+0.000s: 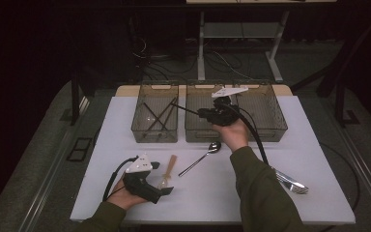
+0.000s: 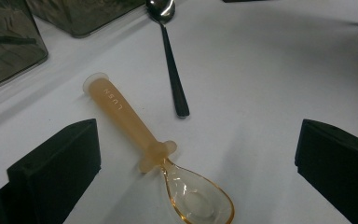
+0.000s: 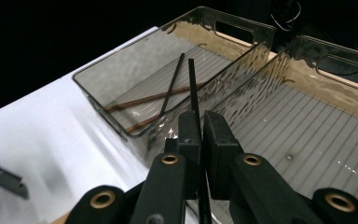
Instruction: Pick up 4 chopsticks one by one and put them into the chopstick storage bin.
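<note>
Right tongs (image 3: pixel 199 135): clamped on thin black chopstick (image 3: pixel 192 86), held above left smoked-plastic bin (image 3: pixel 135 65) containing brown chopsticks (image 3: pixel 144 99). Left tongs (image 2: pixel 196 163): jaws apart, astride amber translucent plastic spoon (image 2: pixel 158 154) lying on white worktop (image 2: pixel 270 70).

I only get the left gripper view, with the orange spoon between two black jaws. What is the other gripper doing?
Observer: The right gripper is shut on a thin black chopstick, held above the bins.
Operator: Which bin is it near?
Observer: It sits over the middle bin, and the chopstick's tip points toward the left bin.
Operator: Is anything in that left bin?
Observer: Yes, brown chopsticks and a black one lie crossed on its floor.
Operator: Any more cutlery I'm missing?
Observer: Metal forks lie on the white table, to the right of the person's right sleeve.
</note>
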`<state>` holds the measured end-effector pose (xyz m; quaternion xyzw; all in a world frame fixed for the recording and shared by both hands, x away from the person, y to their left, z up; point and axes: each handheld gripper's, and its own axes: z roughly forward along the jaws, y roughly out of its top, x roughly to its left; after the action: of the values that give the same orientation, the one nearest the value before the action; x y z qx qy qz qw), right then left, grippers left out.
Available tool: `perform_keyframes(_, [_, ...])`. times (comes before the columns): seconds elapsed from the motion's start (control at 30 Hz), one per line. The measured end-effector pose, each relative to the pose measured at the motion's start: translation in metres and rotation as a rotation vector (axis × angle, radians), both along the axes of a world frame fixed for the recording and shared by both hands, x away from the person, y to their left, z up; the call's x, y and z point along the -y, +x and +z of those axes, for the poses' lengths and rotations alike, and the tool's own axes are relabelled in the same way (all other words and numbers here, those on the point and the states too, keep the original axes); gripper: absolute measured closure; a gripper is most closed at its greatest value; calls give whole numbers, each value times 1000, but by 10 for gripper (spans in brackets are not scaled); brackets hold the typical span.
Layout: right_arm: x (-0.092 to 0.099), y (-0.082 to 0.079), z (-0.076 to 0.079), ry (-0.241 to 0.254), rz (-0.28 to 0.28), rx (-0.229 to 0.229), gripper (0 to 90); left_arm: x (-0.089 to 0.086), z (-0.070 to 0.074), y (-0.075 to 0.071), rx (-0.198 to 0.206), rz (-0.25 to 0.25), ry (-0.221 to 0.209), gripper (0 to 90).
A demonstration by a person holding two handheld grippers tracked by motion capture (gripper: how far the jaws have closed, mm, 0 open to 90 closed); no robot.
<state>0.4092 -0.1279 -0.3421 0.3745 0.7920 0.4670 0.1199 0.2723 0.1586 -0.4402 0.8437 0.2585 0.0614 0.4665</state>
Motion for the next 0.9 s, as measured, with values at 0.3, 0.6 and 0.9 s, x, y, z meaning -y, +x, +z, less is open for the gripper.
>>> perform_keyframes(0.3, [-30, 23, -2, -23, -12, -6, 855, 0, 0, 0, 7, -5, -6, 0])
perform_keyframes(0.6, [-70, 47, -7, -88, -10, -10, 855, 0, 1, 0, 7, -6, -10, 0])
perform_keyframes(0.9, [-106, 65, -17, -128, -8, -40, 855, 0, 1, -1, 7, -12, -8, 0])
